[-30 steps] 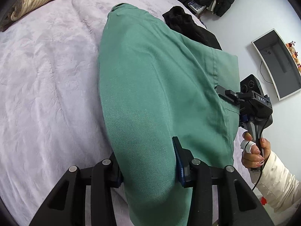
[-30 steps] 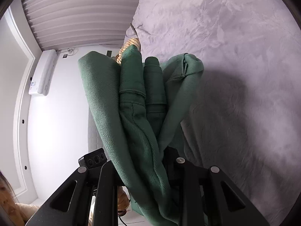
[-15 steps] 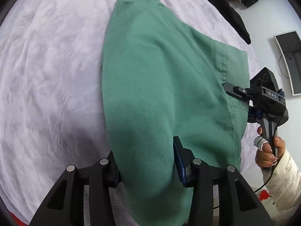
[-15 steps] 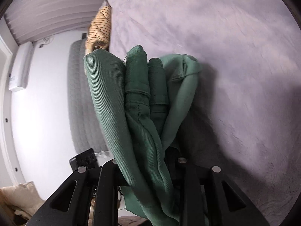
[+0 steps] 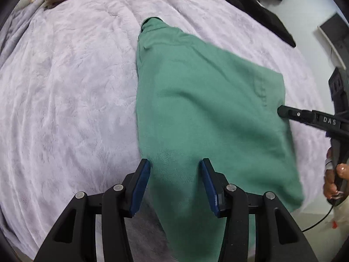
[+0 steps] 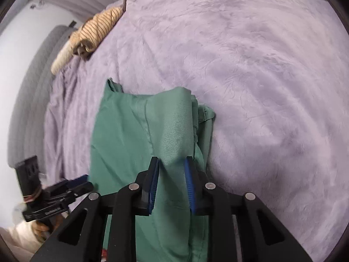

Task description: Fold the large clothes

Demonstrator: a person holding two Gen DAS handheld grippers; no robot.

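You were in a bedroom of a home. A wide bed point(image 5: 65, 100) filled both views, covered by a plush lilac blanket point(image 6: 250, 69) with a crushed, furry nap. A grey padded headboard point(image 6: 32, 91) with ribbed panels stood against a pale wall, and a tan striped pillow point(image 6: 98, 26) lay at that end of the bed. Dark clothes point(image 5: 259, 6) lay heaped at the far edge, and a green garment point(image 5: 202, 113) was spread on the blanket.
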